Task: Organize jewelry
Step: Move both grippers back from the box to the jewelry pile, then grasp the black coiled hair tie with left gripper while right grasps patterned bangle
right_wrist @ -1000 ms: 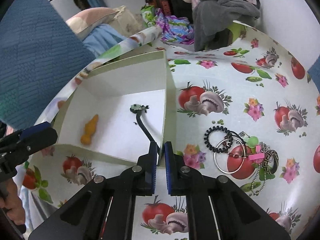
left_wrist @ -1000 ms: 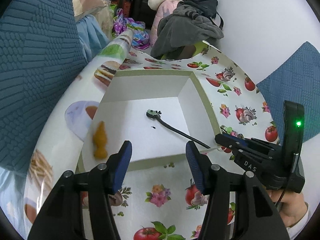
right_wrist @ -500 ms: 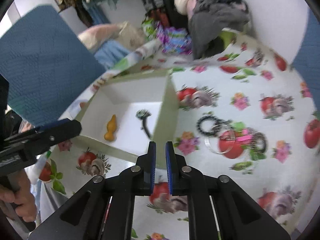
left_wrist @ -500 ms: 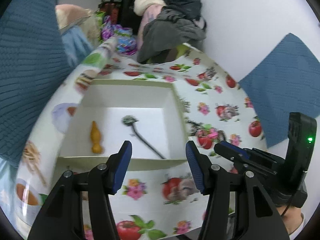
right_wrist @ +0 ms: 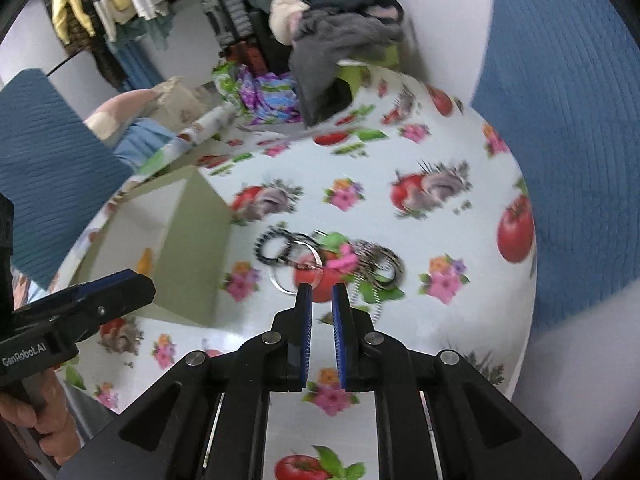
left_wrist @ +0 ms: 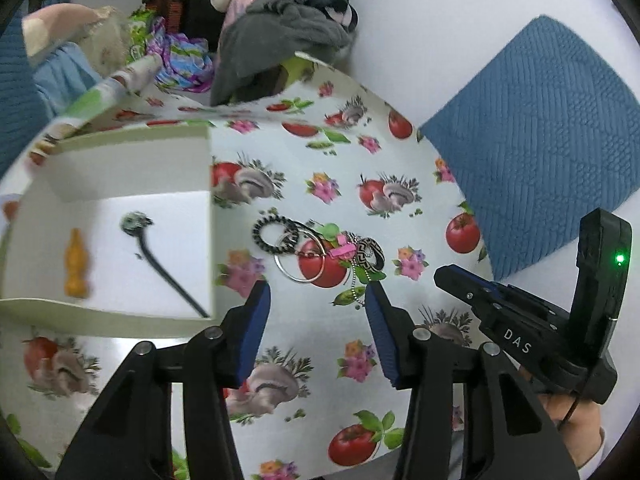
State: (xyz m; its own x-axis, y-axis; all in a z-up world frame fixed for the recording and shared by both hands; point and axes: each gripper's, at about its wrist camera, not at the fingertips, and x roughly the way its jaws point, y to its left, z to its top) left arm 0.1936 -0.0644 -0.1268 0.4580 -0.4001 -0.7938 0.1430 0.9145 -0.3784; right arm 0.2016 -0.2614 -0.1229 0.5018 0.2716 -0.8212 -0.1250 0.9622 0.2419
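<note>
Jewelry pile (left_wrist: 320, 252) on table (left_wrist: 400, 160), just right of white box (left_wrist: 120, 176) wall; bare cloth right of pile. Left tongs (left_wrist: 316, 300) wide open, empty, hovering near side of pile. Right tongs (right_wrist: 318, 304) slightly parted, empty, tips just before pile (right_wrist: 328, 256), angled down.

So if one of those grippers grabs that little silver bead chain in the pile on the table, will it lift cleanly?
Probably not. The bead chain lies in loose curves, so it likely droops limply from the fingers. It looks thin, so probably light. It also runs under the patterned ring and beside the pink clip, so it may drag neighbours along.
</note>
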